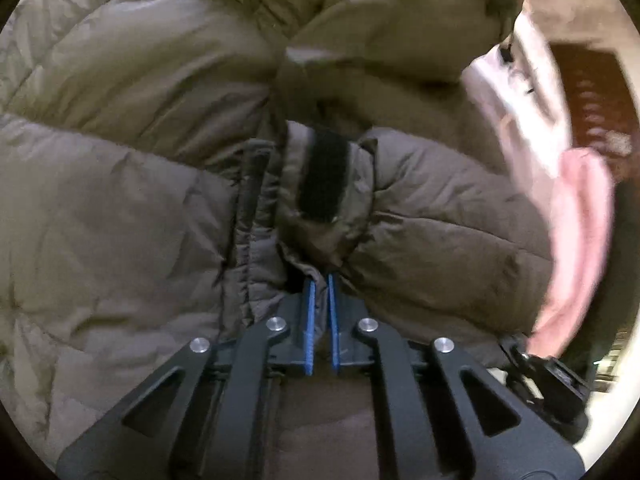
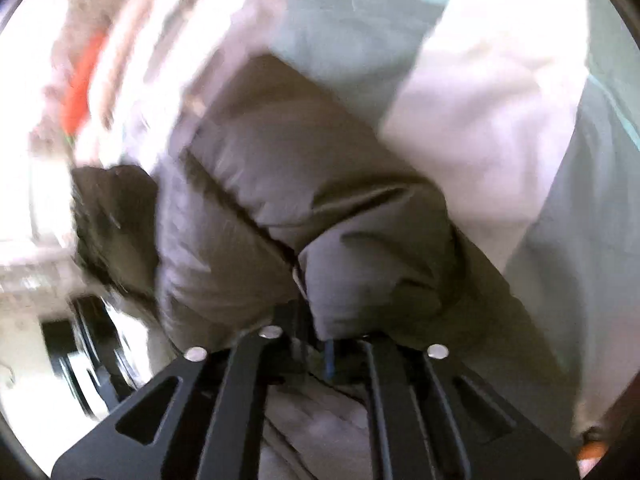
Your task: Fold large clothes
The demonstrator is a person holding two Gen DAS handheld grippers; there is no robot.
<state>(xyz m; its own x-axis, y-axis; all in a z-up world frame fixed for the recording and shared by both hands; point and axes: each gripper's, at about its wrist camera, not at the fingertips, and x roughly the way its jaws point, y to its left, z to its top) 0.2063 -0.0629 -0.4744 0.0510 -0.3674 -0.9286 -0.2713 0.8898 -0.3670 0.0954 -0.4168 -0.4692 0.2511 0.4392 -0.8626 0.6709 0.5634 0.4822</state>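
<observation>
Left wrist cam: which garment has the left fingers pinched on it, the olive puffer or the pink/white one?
The olive puffer jacket: the left gripper is shut on a fold below its black velcro strip. The pink/white garment lies off to the right, untouched.

The right gripper's point(image 2: 320, 344) fingertips were buried under jacket point(image 2: 304, 184) folds; the far surroundings were smeared by blur.
</observation>
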